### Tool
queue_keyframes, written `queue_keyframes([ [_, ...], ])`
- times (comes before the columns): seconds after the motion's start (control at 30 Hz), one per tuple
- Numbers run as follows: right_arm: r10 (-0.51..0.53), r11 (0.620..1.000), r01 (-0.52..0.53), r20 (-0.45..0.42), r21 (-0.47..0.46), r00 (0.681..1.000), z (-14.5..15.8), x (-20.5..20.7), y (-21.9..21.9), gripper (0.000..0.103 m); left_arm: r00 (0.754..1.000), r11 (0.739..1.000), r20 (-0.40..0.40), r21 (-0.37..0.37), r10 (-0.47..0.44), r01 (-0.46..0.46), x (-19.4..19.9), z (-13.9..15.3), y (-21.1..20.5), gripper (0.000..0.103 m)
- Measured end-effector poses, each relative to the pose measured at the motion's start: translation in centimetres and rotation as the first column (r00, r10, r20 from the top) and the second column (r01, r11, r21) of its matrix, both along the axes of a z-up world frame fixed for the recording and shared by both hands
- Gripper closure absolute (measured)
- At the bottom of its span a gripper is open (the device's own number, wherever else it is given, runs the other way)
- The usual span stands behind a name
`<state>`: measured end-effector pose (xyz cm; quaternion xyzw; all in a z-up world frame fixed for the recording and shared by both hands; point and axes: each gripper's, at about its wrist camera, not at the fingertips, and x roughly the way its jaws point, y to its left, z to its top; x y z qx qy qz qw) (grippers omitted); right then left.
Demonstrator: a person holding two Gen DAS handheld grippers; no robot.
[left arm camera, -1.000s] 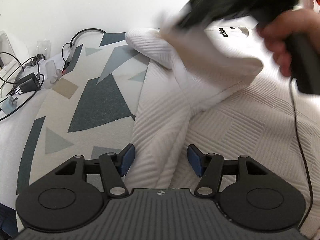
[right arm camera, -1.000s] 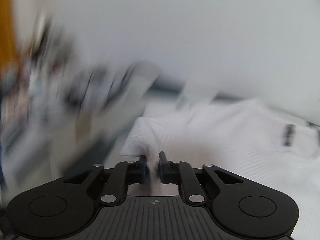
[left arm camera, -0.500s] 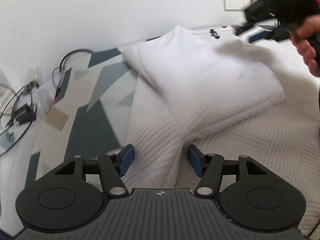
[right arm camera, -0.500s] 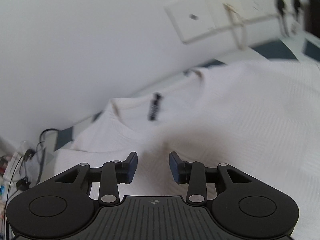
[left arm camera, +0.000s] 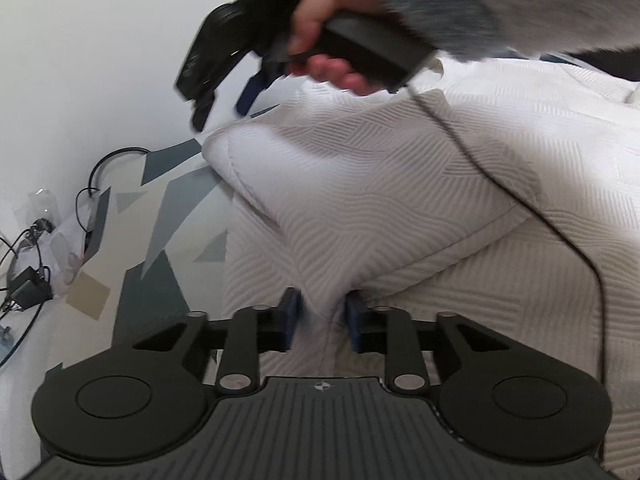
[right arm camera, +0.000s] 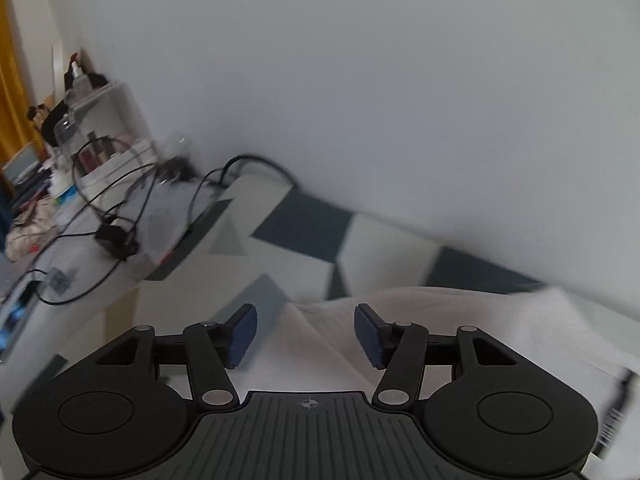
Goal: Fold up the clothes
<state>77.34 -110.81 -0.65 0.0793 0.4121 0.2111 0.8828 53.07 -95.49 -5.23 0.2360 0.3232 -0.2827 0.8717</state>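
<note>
**Left pinch set on garment, right gripper free and swinging over**

Since the earlier frames: the left gripper has just been closing, and its blue pads now press a pinched ridge of the white garment between them; half a second ago they stood apart either side of that cloth. The right gripper has just been opening, nothing between its pads, and its view has swung from the collar to the garment's left edge. In the left view a hand carries it above the far fold, blurred.

Garment lies on the patterned bedspread, one side folded over the body, its fold edge running diagonally.

Risks from here:
- Left pinch takes a narrow ridge only; a pull could slip it, or drag both layers and undo the fold.
- Right gripper's cable trails across the folded panel; a fast swing may snag or rumple it.
- Which layer the left pads hold is probably the sleeve, view too close to be sure.
- Loose cables lie near the left edge, could catch
</note>
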Motion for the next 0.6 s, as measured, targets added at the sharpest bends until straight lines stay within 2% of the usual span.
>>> queue_keyframes([
  [0.03, 0.024, 1.0, -0.024, -0.041, 0.001, 0.999, -0.3, 0.6, 0.2, 0.055, 1.0, 1.0, -0.003, -0.01, 0.002, -0.002, 0.1, 0.1, 0.2, 0.088],
  [0.1, 0.063, 0.998, -0.063, -0.096, 0.008, 0.993, -0.8, 1.6, 0.5, 0.09, 1.0, 0.999, -0.008, -0.036, 0.014, -0.014, 0.4, 0.3, 0.8, 0.091],
  [0.13, 0.072, 0.997, -0.07, -0.093, 0.021, 0.993, -0.5, 1.7, 0.5, 0.097, 1.0, 0.998, -0.01, -0.054, 0.025, -0.026, 0.6, 0.6, 1.3, 0.091],
  [0.2, 0.09, 0.995, -0.086, -0.087, 0.047, 0.992, 0.0, 2.1, 0.3, 0.097, 0.998, 0.993, -0.006, -0.099, 0.066, -0.066, 1.1, 1.4, 2.4, 0.092],
  [0.27, 0.082, 0.993, -0.076, -0.056, 0.093, 0.995, 0.7, 2.4, 0.0, 0.097, 0.988, 0.98, 0.024, -0.133, 0.15, -0.145, 1.9, 2.5, 3.8, 0.092],
  [0.33, 0.026, 0.985, -0.026, 0.004, 0.168, 1.0, 1.8, 3.0, -0.6, 0.097, 0.967, 0.96, 0.056, -0.144, 0.249, -0.239, 3.1, 3.3, 5.4, 0.093],
  [0.37, 0.013, 0.984, -0.016, 0.019, 0.176, 1.0, 1.9, 3.4, -0.2, 0.097, 0.957, 0.952, 0.06, -0.137, 0.284, -0.274, 3.9, 3.4, 6.0, 0.093],
  [0.47, 0.027, 0.996, -0.03, 0.039, 0.086, 0.999, 0.9, 4.3, 2.5, 0.097, 0.946, 0.943, 0.041, -0.105, 0.323, -0.317, 5.6, 2.8, 7.4, 0.093],
  [0.6, 0.012, 1.0, -0.012, 0.024, 0.005, 1.0, -1.7, 5.2, 5.7, 0.096, 0.957, 0.956, -0.009, -0.05, 0.289, -0.289, 6.2, 1.2, 7.5, 0.091],
])
